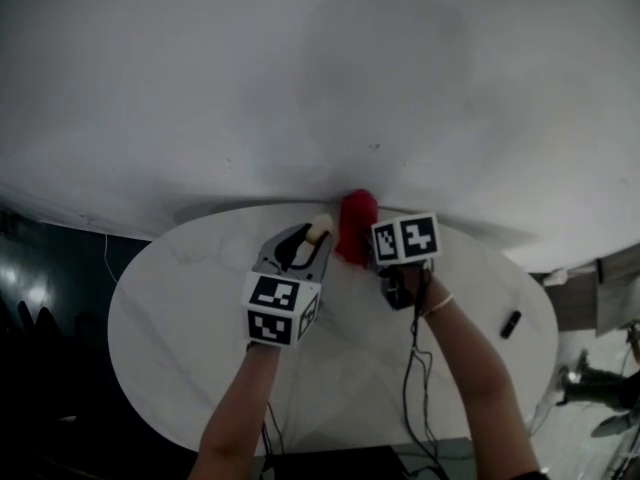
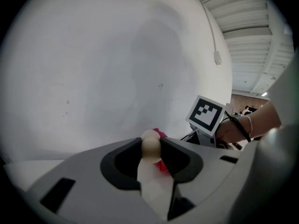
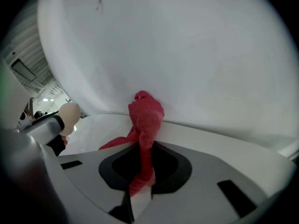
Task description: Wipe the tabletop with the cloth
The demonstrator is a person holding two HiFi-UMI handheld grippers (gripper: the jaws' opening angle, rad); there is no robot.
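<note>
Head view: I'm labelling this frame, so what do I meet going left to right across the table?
left gripper, shut on a cream round-tipped object → red cloth → small black object near the table edge. The right gripper overlaps the cloth it holds, so it is left out.

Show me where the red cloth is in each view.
Head view: red cloth at centre, at the far edge of the table.
Left gripper view: red cloth peeks behind the cream round-tipped object.
Right gripper view: red cloth at centre, gripped by the right tool.
Shared landmark: the cream round-tipped object.
</note>
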